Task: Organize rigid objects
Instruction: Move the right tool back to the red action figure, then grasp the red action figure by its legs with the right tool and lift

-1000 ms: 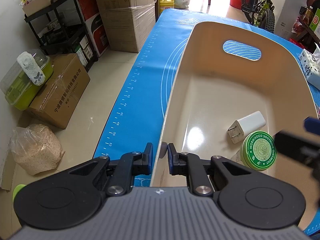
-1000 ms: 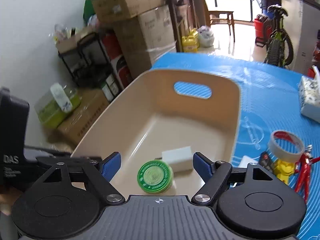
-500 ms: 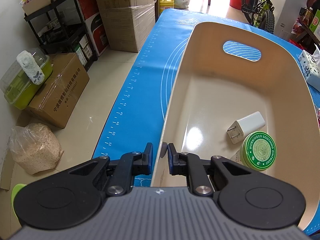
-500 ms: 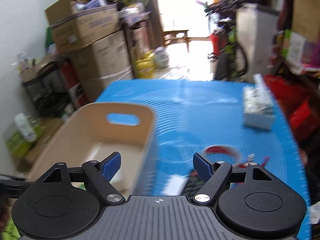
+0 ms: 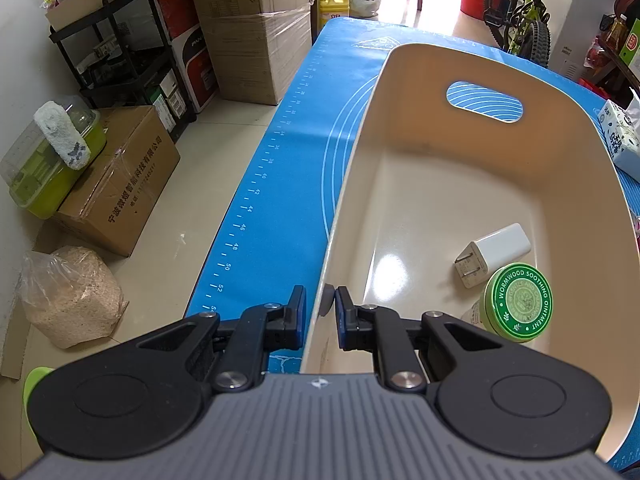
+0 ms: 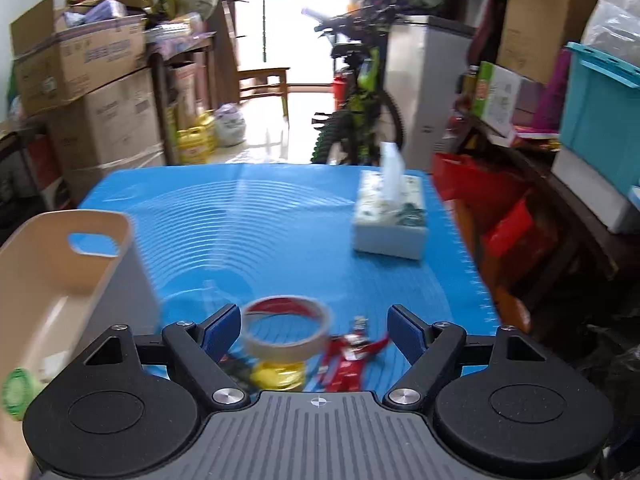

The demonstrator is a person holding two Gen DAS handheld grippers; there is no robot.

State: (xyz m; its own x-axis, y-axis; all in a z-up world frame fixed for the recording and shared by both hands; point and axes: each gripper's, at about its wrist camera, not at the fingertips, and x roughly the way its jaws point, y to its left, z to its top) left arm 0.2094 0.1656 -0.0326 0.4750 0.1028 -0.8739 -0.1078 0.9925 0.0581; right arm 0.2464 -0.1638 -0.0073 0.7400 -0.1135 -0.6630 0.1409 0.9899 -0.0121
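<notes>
My left gripper [image 5: 320, 316] is shut on the near rim of the beige bin [image 5: 352, 184], one finger outside and one inside the wall. In the bin lie a white charger plug [image 5: 496, 250] and a green-lidded ointment jar [image 5: 518, 302]. My right gripper [image 6: 314, 330] is open and empty, above the blue mat. Between its fingers I see a roll of tape [image 6: 286, 330], a red toy figure [image 6: 352, 356] and a yellow object [image 6: 278, 376] on the mat. The bin [image 6: 60, 264] and the jar [image 6: 18, 390] show at the left of the right wrist view.
A tissue box [image 6: 390, 216] stands on the mat's far right; it also shows in the left wrist view [image 5: 618, 136]. The blue mat [image 6: 248, 216] covers the table. Cardboard boxes [image 5: 120, 176], a shelf cart and a bicycle [image 6: 356, 112] stand around the table.
My right gripper has swung away from over the bin, to the right, and now faces the tape roll and toys. The left gripper has kept its hold on the bin rim.
</notes>
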